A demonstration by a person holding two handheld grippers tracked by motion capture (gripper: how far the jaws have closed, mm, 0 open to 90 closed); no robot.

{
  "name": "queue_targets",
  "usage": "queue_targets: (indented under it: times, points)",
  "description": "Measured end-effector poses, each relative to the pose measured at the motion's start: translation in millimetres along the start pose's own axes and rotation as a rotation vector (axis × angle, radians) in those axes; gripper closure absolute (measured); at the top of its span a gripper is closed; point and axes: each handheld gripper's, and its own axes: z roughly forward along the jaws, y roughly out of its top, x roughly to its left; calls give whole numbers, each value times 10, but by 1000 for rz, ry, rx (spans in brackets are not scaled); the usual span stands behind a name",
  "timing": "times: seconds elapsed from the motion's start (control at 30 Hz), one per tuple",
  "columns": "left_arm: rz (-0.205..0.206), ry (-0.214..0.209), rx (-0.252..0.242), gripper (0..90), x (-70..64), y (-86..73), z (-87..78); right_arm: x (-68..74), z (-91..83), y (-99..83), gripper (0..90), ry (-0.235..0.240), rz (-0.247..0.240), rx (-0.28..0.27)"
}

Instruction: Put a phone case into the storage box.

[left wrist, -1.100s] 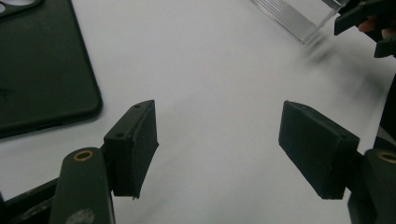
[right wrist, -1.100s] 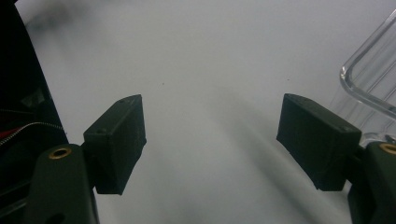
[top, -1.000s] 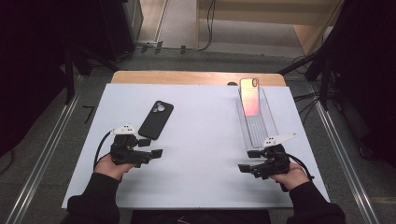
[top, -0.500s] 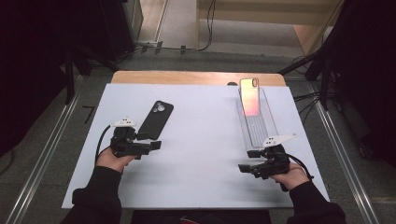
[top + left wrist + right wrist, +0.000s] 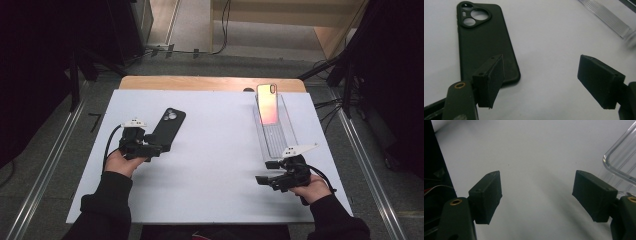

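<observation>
Black and flat, the case [image 5: 484, 42] lies on the sheet [image 5: 215, 165] at 10 o'clock, its near corner under the left gripper [image 5: 544, 82]. Both that and the right gripper [image 5: 537, 197] gape, holding nothing. Pinching so thin an edge could skid it away. No writing is legible.

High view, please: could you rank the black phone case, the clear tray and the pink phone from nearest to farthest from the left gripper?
Measured from the left gripper:
1. Black phone case, right at its fingers, on the mat's left side.
2. Clear tray, across the mat on the right side.
3. Pink phone, at the tray's far end, right rear.
</observation>
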Motion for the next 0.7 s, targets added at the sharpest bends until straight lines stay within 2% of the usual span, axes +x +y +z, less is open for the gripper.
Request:
queue_targets:
  times: [0.2,0.27,0.37,0.53,0.7]
  points:
    - [-2,5,-8,183,71,99,62,2,14,11,216,3,1,4]
    - [-2,3,-11,140,96,135,85,2,12,11,216,3,2,4]
    - [-1,9,-27,139,123,177,121,1,10,8,216,3,2,5]
    - [3,25,-11,139,170,238,179,2,8,5,216,4,0,4]
    - [4,32,-17,139,207,323,237,2,17,12,215,2,0,5]
